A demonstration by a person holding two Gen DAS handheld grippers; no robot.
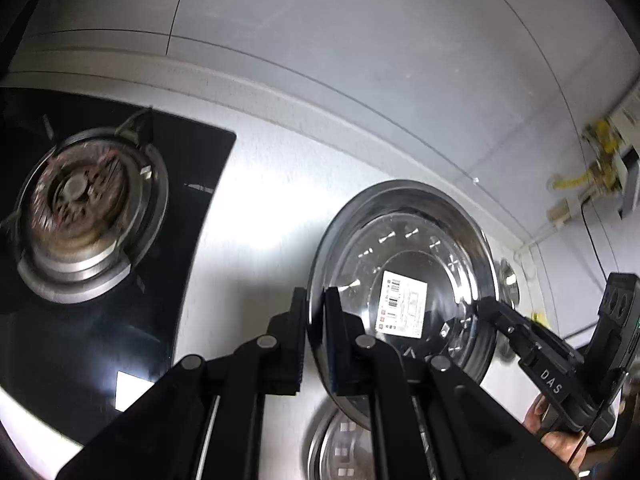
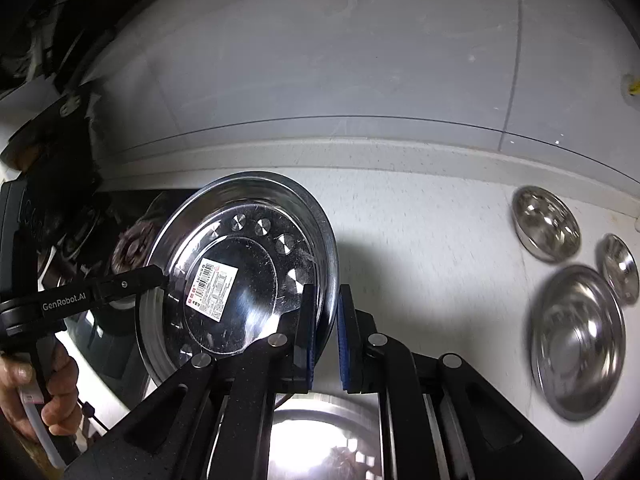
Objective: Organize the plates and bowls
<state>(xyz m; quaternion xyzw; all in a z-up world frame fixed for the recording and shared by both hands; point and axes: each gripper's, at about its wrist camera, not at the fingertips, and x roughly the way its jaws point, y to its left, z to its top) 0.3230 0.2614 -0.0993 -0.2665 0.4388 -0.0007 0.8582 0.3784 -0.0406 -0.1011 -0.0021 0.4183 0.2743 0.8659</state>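
Observation:
A shiny steel plate [image 1: 424, 240] with a white barcode label [image 1: 402, 304] hangs tilted above the counter, held from both sides. My left gripper [image 1: 315, 340] is shut on its near rim. From the right, my right gripper [image 1: 483, 307] clamps the opposite rim. In the right wrist view the same plate [image 2: 256, 248] has my right gripper [image 2: 324, 332] shut on its right rim, and the left gripper [image 2: 164, 278] bites its left edge. A second steel dish [image 2: 324, 436] lies on the counter directly below.
A black gas hob with a burner [image 1: 80, 208] lies to the left. On the pale counter to the right stand a small bowl [image 2: 546, 222], another small one [image 2: 620, 268] and a larger dish [image 2: 578, 340]. A tiled wall [image 2: 360, 60] runs behind. A hand [image 2: 40, 392] holds each tool.

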